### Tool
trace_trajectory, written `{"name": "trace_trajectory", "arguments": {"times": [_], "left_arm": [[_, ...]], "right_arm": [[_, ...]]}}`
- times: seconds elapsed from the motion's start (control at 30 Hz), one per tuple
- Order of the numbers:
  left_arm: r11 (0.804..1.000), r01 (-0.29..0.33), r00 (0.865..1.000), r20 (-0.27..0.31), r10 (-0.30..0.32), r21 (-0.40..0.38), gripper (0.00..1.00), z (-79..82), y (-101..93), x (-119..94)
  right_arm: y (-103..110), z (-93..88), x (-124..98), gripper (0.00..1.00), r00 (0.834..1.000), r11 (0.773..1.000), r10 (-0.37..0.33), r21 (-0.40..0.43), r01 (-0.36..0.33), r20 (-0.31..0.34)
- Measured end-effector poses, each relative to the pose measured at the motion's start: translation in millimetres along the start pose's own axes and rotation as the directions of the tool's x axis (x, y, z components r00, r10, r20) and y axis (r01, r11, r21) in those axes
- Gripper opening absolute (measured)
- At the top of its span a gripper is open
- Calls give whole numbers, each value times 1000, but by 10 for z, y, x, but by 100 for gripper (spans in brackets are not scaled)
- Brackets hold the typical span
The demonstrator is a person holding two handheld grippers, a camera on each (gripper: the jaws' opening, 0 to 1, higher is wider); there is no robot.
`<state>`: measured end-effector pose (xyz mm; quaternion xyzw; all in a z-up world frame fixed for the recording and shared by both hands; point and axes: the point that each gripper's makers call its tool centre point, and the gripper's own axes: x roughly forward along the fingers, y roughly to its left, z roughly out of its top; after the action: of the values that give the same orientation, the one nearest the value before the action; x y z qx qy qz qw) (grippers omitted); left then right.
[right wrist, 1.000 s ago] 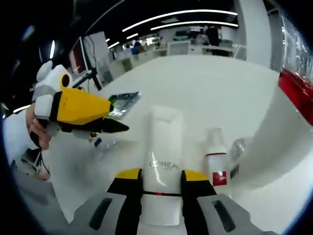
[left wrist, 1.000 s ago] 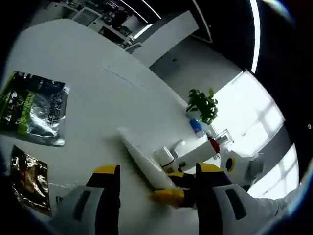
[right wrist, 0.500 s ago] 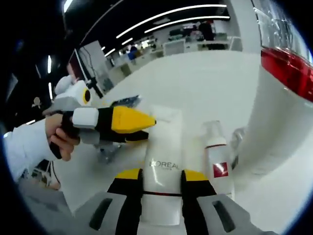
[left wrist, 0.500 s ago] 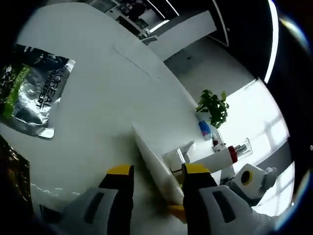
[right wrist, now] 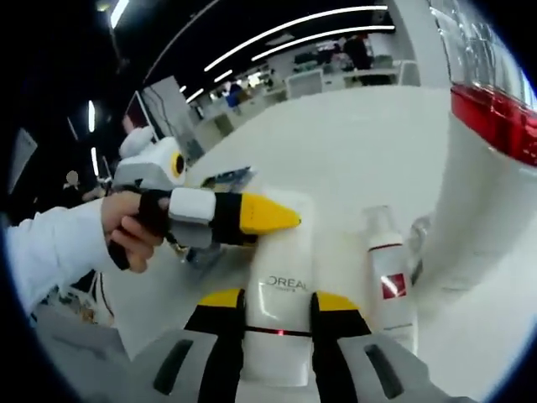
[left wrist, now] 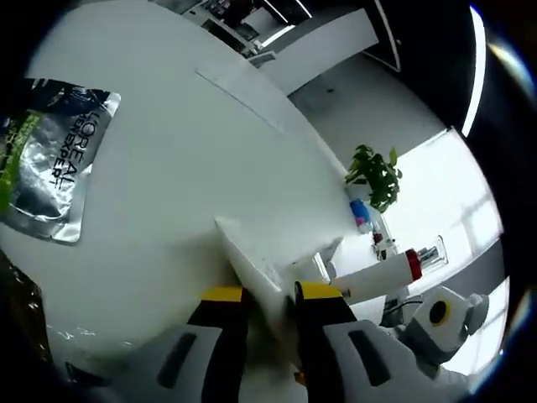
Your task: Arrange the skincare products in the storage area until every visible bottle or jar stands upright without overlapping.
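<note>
- Right gripper point(right wrist: 278, 302) is clamping the white tube point(right wrist: 282, 285) between both jaws, low over the table point(right wrist: 352, 143).
- Left gripper point(left wrist: 262, 295) is closing on that tube's point(left wrist: 248, 262) flat end, jaws pressing either side; it point(right wrist: 289, 220) is reaching in from the left in the right gripper view.
- A pump bottle point(right wrist: 391, 273) is standing just beside the tube.
- A silver sachet point(left wrist: 50, 164) is lying flat, well apart.

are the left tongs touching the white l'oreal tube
Touching. In the left gripper view the left tongs close on the white tube with no gap at either tip; the right gripper view agrees.
</note>
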<state>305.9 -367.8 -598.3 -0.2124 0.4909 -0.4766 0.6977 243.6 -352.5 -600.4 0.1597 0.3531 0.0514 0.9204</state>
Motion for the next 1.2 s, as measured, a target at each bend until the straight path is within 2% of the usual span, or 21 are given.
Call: {"name": "trace_trajectory", "arguments": {"times": [0.1,0.17,0.2,0.3,0.37,0.43,0.47,0.53,0.63,0.67,0.77,0.8,0.83,0.87,0.9,0.97,1.03,1.07,1.1,1.13,1.2], "left_arm": [[1000,3,1000,-5,-3,7,16,1,18,-22],[999,-2,1000,-3,2,-39,15,0,41,-38],[999,15,1000,19,-14,-36,14,17,13,-46],[998,28,999,29,-26,-49,12,37,-28,-79],[999,43,998,48,-42,-11,11,85,-96,-99],[997,57,996,61,-60,53,10,126,-168,-113],[996,45,996,71,-51,79,10,149,-167,-127],[997,52,996,72,-57,62,9,159,-179,-148],[994,61,994,81,-69,93,9,189,-212,-188],[982,84,991,93,-100,167,9,217,-273,-209],[966,82,987,112,-112,247,9,255,-366,-264],[938,53,985,139,-106,341,9,296,-395,-290],[925,43,984,146,-105,378,10,306,-418,-303],[931,53,985,136,-109,362,9,269,-466,-321],[920,60,983,139,-122,388,9,273,-499,-330],[871,82,978,129,-164,485,9,266,-590,-345],[865,76,980,123,-157,497,9,246,-636,-378],[841,80,977,127,-174,535,9,263,-661,-385],[802,98,968,129,-214,589,9,252,-742,-413],[776,113,963,125,-240,621,9,215,-815,-442],[737,145,956,98,-275,660,9,183,-866,-471]], "right_arm": [[-10,8,43,23,1000,1000,-3,-26,3,-4],[-20,17,55,23,1000,1000,-1,-28,0,-5],[-20,22,57,23,1000,1000,1,-25,-1,-4],[1,14,52,24,1000,999,12,-31,-12,-5],[15,13,51,24,1000,999,16,-36,-16,-5],[18,8,70,24,1000,997,5,-79,-6,-13],[37,35,64,24,1000,996,9,-84,-9,-1],[54,53,51,24,1000,995,14,-103,-13,6],[71,79,62,25,1000,989,27,-143,-26,11],[84,90,51,25,999,988,31,-150,-29,11],[132,113,1,25,999,979,44,-201,-40,13],[135,133,-26,25,999,979,43,-203,-38,21],[126,147,-30,25,999,978,46,-203,-41,22],[136,153,-53,24,998,978,55,-204,-50,18],[147,155,-82,24,998,977,57,-206,-52,17],[154,149,-126,24,998,972,62,-226,-59,9],[171,152,-204,23,998,966,66,-250,-61,10],[178,163,-243,22,998,965,68,-255,-62,16],[201,186,-308,20,997,962,74,-264,-64,28],[203,204,-357,15,997,961,74,-268,-62,36],[176,277,-468,1,995,948,65,-317,-39,72]]}}
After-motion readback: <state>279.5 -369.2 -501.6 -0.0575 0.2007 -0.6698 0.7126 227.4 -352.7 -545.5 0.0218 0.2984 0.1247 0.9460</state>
